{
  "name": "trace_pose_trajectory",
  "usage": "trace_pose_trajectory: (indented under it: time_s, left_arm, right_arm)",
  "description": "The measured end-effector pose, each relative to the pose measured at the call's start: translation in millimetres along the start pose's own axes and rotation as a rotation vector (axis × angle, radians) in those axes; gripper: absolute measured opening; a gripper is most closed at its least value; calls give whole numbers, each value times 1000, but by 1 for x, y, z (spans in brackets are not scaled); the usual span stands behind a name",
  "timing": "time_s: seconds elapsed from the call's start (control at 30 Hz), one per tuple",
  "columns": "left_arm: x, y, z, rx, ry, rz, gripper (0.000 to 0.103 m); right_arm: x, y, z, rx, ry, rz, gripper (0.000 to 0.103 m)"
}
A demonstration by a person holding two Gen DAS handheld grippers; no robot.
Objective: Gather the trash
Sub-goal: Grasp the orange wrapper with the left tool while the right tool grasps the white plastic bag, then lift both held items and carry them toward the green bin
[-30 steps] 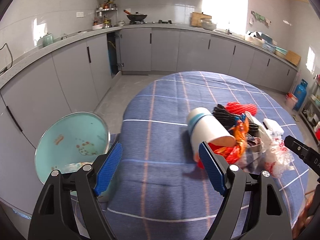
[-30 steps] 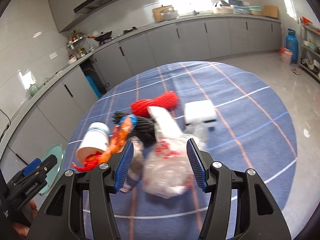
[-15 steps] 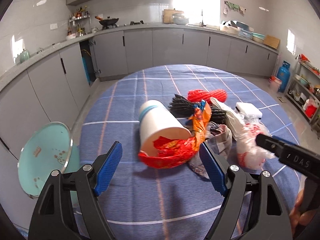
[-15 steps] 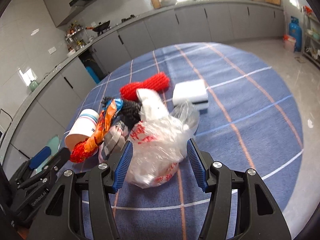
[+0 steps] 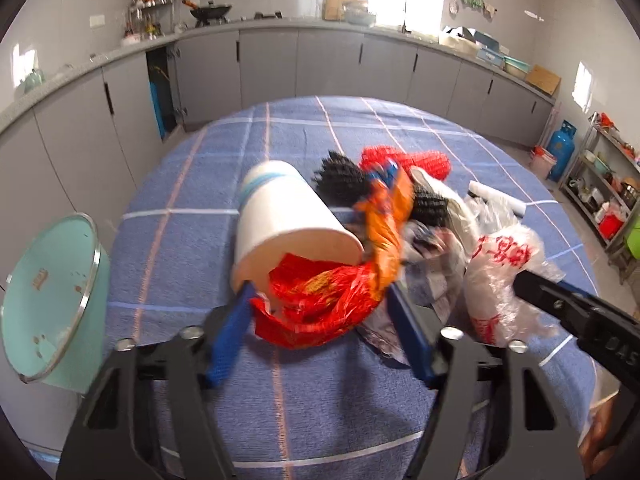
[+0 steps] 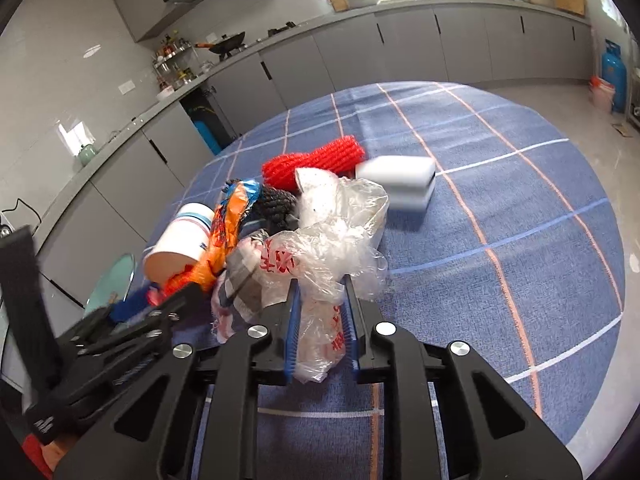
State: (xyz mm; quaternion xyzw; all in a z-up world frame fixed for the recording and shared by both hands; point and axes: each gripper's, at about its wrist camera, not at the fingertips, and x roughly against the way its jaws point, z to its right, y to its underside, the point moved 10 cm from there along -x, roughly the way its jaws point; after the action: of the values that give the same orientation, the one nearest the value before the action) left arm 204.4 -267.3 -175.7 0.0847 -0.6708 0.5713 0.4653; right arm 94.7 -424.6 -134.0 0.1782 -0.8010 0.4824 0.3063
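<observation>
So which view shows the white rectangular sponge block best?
The right wrist view: the white rectangular sponge block lies in full sight on the blue checked tablecloth, beyond the clear plastic bag, though slightly blurred. In the left wrist view only a white sliver shows behind the bag, so its shape cannot be told.

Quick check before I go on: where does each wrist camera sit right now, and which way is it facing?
Left wrist: behind the left gripper, angled down at the paper cup and red wrapper; jaws closing around the wrapper.
Right wrist: behind the right gripper, angled down, shut on the clear plastic bag.
Shared: the trash pile, blue tablecloth, each other's gripper.
</observation>
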Motion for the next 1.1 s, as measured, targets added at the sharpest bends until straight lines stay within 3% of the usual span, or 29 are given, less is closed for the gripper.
trace_pose_trajectory:
  time_s: [0.2, 0.27, 0.43, 0.83, 1.1]
  left_arm:
    - [-1, 9, 9, -11, 49, -17, 32]
    - [0, 13, 15, -26, 86, -25, 8]
    - [14, 13, 15, -30, 120, -8, 6]
    - [43, 23, -8, 16, 122, 2, 7]
    - [75, 6, 2, -24, 175, 85, 6]
  right_arm:
    - [30, -11, -7, 17, -17, 61, 20]
    - [41, -16, -9, 27, -16, 91, 20]
    - [42, -18, -11, 30, 4, 103, 20]
    - [39, -19, -2, 1, 25, 104, 20]
    - [44, -22, -3, -3, 25, 130, 20]
